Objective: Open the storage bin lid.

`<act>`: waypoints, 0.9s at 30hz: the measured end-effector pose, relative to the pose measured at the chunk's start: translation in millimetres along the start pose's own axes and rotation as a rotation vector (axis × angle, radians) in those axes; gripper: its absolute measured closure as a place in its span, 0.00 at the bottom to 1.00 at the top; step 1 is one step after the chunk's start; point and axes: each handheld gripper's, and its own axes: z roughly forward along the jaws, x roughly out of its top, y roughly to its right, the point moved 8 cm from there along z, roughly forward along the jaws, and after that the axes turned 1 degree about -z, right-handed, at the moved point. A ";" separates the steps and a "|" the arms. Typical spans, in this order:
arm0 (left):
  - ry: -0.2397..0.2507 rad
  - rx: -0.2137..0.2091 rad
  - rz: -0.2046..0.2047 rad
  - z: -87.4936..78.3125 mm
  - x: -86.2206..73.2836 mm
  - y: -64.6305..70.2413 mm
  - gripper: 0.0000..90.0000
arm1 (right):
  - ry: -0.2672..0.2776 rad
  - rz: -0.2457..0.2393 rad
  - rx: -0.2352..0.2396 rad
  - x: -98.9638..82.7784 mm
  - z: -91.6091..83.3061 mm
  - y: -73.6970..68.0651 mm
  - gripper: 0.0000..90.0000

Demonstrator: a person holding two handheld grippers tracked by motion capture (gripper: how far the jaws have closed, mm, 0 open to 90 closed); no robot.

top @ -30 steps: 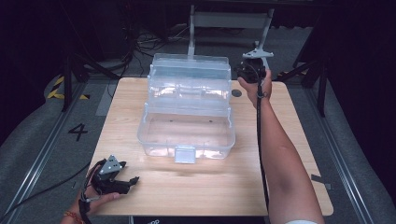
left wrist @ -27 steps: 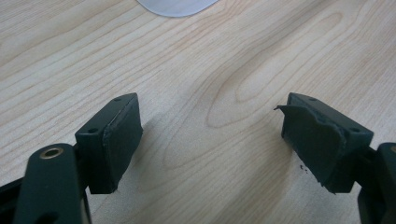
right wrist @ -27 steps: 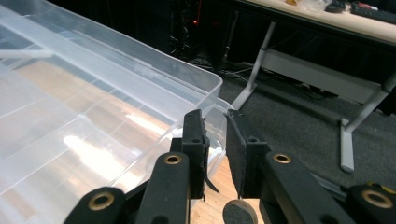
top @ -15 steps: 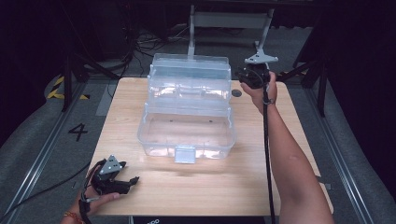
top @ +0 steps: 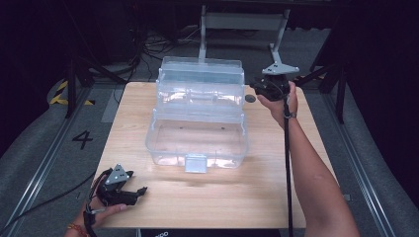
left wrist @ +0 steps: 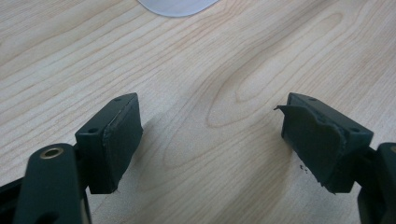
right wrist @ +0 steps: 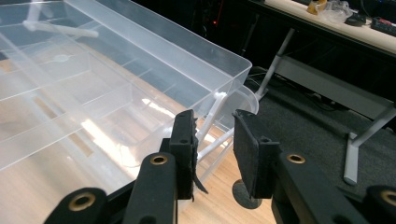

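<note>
A clear plastic box (top: 197, 113) with a raised upper tray stands open in the middle of the wooden table (top: 276, 177). My right gripper (top: 254, 88) hovers beside the box's far right corner. Its jaws have just been opening, and in the right gripper view (right wrist: 214, 140) a narrow gap with nothing in it stands between the pads, just in front of the tray's corner (right wrist: 233, 74) and a thin clear strut (right wrist: 212, 116). My left gripper (top: 142, 189) rests on the table at the near left, open. In the left gripper view (left wrist: 210, 135) only bare wood lies between its pads.
A small dark round thing (top: 250, 98) lies on the table just right of the box, below my right gripper. Grey carpet and metal frame legs (top: 202, 29) lie beyond the far edge. A white clasp (top: 195, 163) sticks out from the box's near wall.
My right gripper has drawn a little away from the box's far right corner, toward the near side and right. The left gripper and the box have not moved.
</note>
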 end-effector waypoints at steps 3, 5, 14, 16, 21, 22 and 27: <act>0.003 0.000 0.000 0.2 0.2 -0.1 0.23 | -0.002 -0.012 0.004 -3.0 -5.8 -1.4 0.76; 0.002 0.000 0.001 0.1 0.2 -0.1 0.23 | -0.005 -0.011 0.010 -5.0 -8.9 -2.4 0.74; 0.002 -0.001 0.000 0.3 0.3 0.0 0.23 | -0.017 -0.030 0.028 -18.1 -20.7 -6.2 0.71; 0.001 0.001 0.004 0.2 0.3 -0.4 0.23 | -0.018 -0.039 0.028 -22.4 -23.9 -7.4 0.70; 0.001 0.001 0.002 0.2 0.3 -0.2 0.23 | -0.022 -0.044 0.027 -30.4 -30.2 -9.2 0.66; 0.001 0.000 0.002 0.2 0.3 -0.2 0.23 | -0.020 -0.045 0.030 -31.7 -31.5 -9.7 0.65; 0.000 0.001 0.003 0.2 0.3 -0.2 0.23 | -0.040 -0.053 0.037 -40.8 -36.5 -13.3 0.59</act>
